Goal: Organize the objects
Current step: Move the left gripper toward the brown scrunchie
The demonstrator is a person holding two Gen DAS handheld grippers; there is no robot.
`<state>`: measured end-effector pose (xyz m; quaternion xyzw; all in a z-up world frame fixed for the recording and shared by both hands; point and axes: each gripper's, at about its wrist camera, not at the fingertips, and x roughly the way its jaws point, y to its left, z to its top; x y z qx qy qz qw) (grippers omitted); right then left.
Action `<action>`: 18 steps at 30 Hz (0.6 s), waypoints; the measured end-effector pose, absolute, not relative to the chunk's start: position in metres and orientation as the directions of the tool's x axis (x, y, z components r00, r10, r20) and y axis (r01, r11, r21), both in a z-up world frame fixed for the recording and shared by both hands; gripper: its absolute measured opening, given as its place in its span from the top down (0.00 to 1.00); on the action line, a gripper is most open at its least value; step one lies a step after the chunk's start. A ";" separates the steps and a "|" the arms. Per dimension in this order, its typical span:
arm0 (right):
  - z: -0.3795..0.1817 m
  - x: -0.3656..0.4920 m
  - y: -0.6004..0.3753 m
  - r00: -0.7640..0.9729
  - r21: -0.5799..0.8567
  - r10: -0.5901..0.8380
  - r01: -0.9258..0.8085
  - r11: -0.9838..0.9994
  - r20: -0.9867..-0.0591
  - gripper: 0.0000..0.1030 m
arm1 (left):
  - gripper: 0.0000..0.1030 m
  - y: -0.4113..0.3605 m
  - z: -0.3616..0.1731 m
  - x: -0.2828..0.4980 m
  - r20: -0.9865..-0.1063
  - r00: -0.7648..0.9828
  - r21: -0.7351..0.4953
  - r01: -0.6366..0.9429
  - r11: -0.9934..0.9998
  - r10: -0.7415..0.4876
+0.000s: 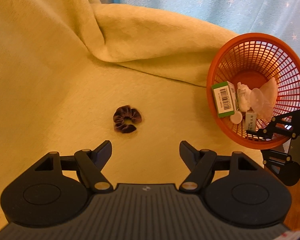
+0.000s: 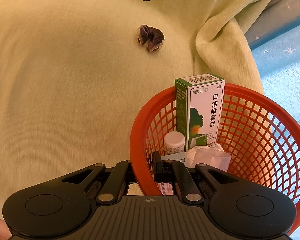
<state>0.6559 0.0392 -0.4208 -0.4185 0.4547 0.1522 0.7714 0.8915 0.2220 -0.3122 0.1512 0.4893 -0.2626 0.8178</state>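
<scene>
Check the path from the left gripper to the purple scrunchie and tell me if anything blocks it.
Nothing visible does. The left gripper is open, and only bare yellow blanket lies between its fingertips and the scrunchie. The orange basket sits off to the right, gripped at its rim by the right gripper.

Warm yellowish indoor light, soft shadows, strong fisheye bending, dark vignetted corners, slight blur

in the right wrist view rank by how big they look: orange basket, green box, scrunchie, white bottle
1. orange basket
2. green box
3 and 4. scrunchie and white bottle look alike; the scrunchie lies farther from the camera, so I won't rank them.
</scene>
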 end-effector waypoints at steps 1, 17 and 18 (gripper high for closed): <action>-0.421 0.656 0.040 0.540 -0.507 -0.146 -0.616 0.603 -0.829 0.99 | 0.32 0.223 -0.312 0.892 -0.881 0.382 -0.010 0.576 0.817 -0.280; -0.422 0.658 0.040 0.539 -0.507 -0.147 -0.614 0.605 -0.829 0.99 | 0.31 0.227 -0.318 0.895 -0.890 0.374 -0.003 0.567 0.823 -0.261; -0.422 0.658 0.040 0.540 -0.506 -0.146 -0.615 0.605 -0.829 0.99 | 0.31 0.227 -0.318 0.896 -0.891 0.373 -0.003 0.568 0.823 -0.260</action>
